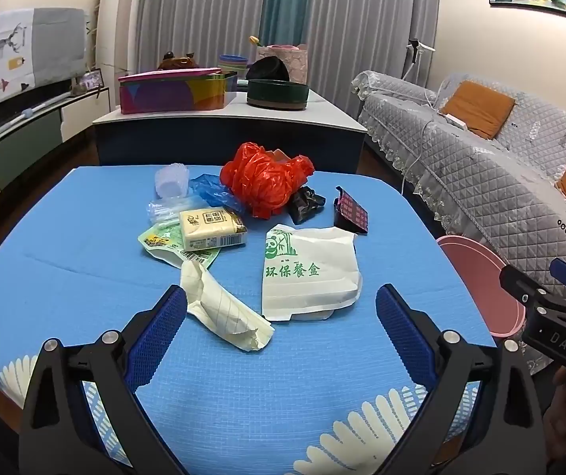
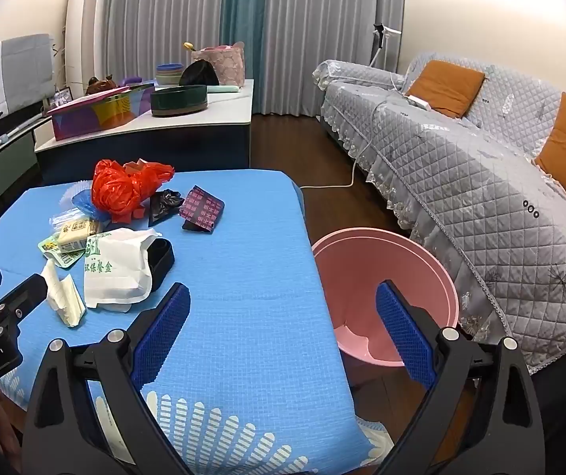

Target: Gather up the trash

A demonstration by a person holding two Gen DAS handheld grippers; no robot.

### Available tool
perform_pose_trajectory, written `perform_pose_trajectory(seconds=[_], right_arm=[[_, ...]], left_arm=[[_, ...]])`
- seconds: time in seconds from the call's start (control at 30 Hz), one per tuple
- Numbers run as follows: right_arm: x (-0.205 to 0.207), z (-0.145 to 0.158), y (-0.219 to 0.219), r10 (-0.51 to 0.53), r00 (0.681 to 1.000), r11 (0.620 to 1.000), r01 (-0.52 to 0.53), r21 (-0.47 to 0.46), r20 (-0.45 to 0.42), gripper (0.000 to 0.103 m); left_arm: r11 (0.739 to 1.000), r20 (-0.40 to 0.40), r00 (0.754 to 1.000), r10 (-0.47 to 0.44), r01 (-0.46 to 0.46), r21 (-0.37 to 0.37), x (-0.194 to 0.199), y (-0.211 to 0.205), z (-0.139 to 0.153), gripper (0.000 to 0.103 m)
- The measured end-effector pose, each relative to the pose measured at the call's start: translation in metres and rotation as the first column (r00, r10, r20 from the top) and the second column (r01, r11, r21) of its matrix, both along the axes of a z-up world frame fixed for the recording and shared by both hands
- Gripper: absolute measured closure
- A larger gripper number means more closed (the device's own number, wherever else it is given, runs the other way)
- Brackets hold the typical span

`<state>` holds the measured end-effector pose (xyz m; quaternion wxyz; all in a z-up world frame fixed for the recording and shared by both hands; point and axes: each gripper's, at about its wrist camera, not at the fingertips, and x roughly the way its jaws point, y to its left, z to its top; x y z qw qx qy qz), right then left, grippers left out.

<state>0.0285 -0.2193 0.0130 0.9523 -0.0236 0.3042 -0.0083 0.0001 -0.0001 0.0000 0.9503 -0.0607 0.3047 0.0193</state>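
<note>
Trash [image 1: 243,213] lies scattered on the blue table [image 1: 84,261] just ahead of your left gripper [image 1: 281,336], whose jaws stand wide and empty; the crumpled paper [image 1: 223,308] sits nearest, beside its left finger. Take that first, pinching its middle. From your right gripper [image 2: 283,336], also spread and empty, the pink bin [image 2: 385,273] stands directly ahead, off the table's right edge.

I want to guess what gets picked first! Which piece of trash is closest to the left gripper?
The crumpled lined paper. It lies right by the open left gripper, nearer than the white meal-box bag and the other trash beyond.
</note>
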Motion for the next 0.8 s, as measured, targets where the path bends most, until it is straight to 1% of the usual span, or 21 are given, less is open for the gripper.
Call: perform_pose_trajectory(seconds=[0.8], right_arm=[[-0.0006,0.0037,0.0009,-0.004,1.000,1.000,0.004,-0.009,0.010,0.014]], left_arm=[[1.000,0.003,1.000,-0.001,0.001,-0.004,-0.0006,-0.0034,0.0008,0.010]])
